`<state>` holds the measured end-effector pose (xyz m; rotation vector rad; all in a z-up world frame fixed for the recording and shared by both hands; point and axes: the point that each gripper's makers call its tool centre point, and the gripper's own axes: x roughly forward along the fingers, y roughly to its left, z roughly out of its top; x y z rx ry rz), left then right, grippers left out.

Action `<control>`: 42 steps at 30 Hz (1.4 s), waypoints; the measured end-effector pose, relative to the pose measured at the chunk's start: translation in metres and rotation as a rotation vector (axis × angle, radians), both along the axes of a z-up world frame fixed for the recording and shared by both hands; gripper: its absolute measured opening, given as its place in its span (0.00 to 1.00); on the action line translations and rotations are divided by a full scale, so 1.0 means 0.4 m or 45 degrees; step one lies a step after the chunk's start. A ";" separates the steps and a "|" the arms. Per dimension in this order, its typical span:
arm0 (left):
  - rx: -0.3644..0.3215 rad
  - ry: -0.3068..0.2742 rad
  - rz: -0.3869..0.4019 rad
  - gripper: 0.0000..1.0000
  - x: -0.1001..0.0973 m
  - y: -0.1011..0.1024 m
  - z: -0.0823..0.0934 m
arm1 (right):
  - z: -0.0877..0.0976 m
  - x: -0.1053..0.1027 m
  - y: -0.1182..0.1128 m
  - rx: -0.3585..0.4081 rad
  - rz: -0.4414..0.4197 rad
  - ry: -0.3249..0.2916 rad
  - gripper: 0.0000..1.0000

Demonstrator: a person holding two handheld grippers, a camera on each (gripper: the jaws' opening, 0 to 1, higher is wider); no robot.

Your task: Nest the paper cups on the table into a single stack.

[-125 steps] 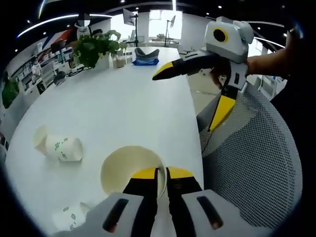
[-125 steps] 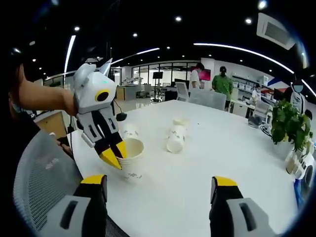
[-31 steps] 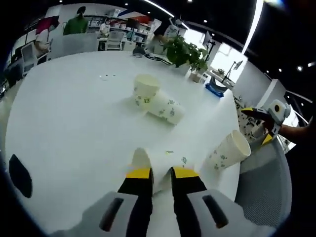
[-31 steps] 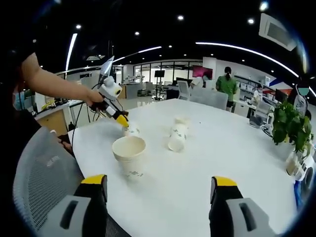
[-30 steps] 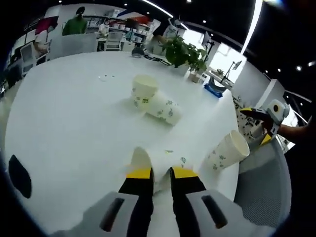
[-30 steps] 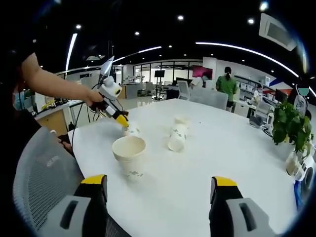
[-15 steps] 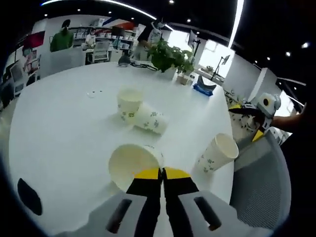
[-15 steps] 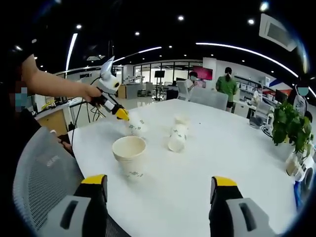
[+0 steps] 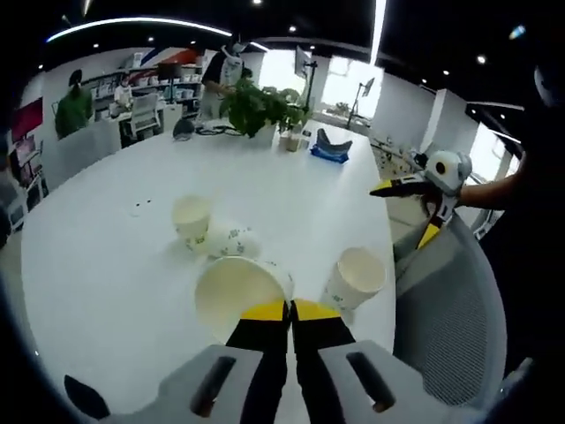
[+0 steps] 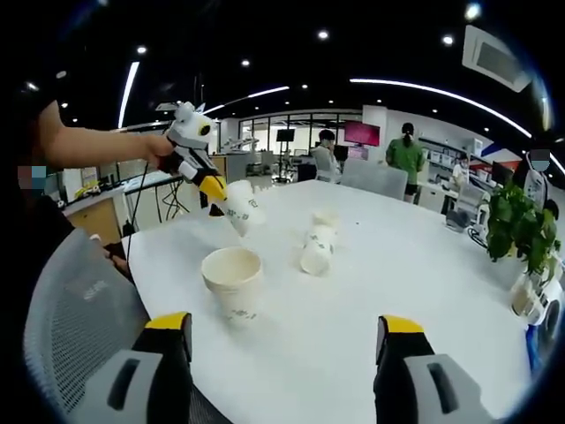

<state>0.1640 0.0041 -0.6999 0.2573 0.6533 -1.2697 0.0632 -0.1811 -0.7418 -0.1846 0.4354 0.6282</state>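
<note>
Left tongs (image 9: 290, 309) are clamped on the rim of a paper cup (image 9: 237, 293), held tilted above the white worktop (image 9: 106, 265). Right tongs (image 10: 287, 334) stand wide apart, gripping nothing. An upright cup (image 10: 233, 281) stands near the worktop edge; two lying cups (image 10: 318, 240) rest beyond.

White paper cups with small green prints. One cup (image 10: 233, 281) stands upright, mouth up, near the desk (image 10: 397, 265) edge. A second, held cup (image 10: 241, 208) hangs tilted above the desk, pinched at its rim by the left claw (image 10: 214, 189). Two more, the lying cups (image 10: 318, 243), rest on their sides mid-desk, touching each other
</note>
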 end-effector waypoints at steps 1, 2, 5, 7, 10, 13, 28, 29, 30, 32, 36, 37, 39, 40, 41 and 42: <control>0.009 -0.003 -0.021 0.00 -0.009 -0.004 0.005 | 0.000 -0.001 0.001 -0.001 0.002 0.000 0.87; 0.020 -0.015 -0.064 0.00 -0.023 -0.011 0.012 | 0.000 -0.001 0.002 -0.001 0.004 0.000 0.87; 0.036 -0.029 -0.152 0.00 -0.053 -0.024 0.024 | 0.000 -0.002 0.004 -0.001 0.008 -0.001 0.87; 0.044 -0.038 -0.193 0.00 -0.075 -0.036 0.032 | 0.000 -0.003 0.005 -0.002 0.010 -0.001 0.87; 0.062 -0.058 -0.254 0.00 -0.104 -0.055 0.048 | -0.001 -0.002 0.003 -0.001 0.010 -0.001 0.87; 0.045 -0.068 -0.301 0.00 -0.126 -0.076 0.067 | -0.002 -0.003 0.003 -0.002 0.012 -0.001 0.87; 0.110 -0.079 -0.495 0.00 -0.200 -0.141 0.049 | 0.001 -0.001 0.004 0.001 0.010 -0.006 0.87; 0.126 -0.087 -0.508 0.00 -0.204 -0.146 0.042 | 0.001 -0.001 0.003 0.000 0.010 -0.006 0.87; 0.137 -0.088 -0.514 0.00 -0.204 -0.147 0.037 | 0.001 -0.001 0.003 0.000 0.009 -0.006 0.87; 0.170 -0.101 -0.532 0.00 -0.207 -0.151 0.026 | 0.002 -0.001 0.003 0.002 0.008 -0.008 0.87; 0.236 -0.122 -0.576 0.00 -0.210 -0.160 -0.002 | 0.002 0.000 0.001 0.004 0.004 -0.009 0.87; 0.242 -0.122 -0.581 0.00 -0.211 -0.163 -0.005 | 0.004 -0.001 0.003 0.004 0.004 -0.009 0.87; 0.265 -0.122 -0.596 0.00 -0.213 -0.168 -0.017 | 0.004 0.000 0.003 0.004 0.003 -0.009 0.87; 0.280 -0.122 -0.609 0.00 -0.216 -0.170 -0.023 | 0.004 0.000 0.003 0.004 0.003 -0.009 0.87; 0.296 -0.125 -0.620 0.00 -0.218 -0.171 -0.028 | 0.003 0.000 0.002 0.004 0.002 -0.009 0.87; 0.307 -0.129 -0.634 0.00 -0.221 -0.174 -0.032 | 0.003 0.000 0.002 0.004 0.002 -0.009 0.87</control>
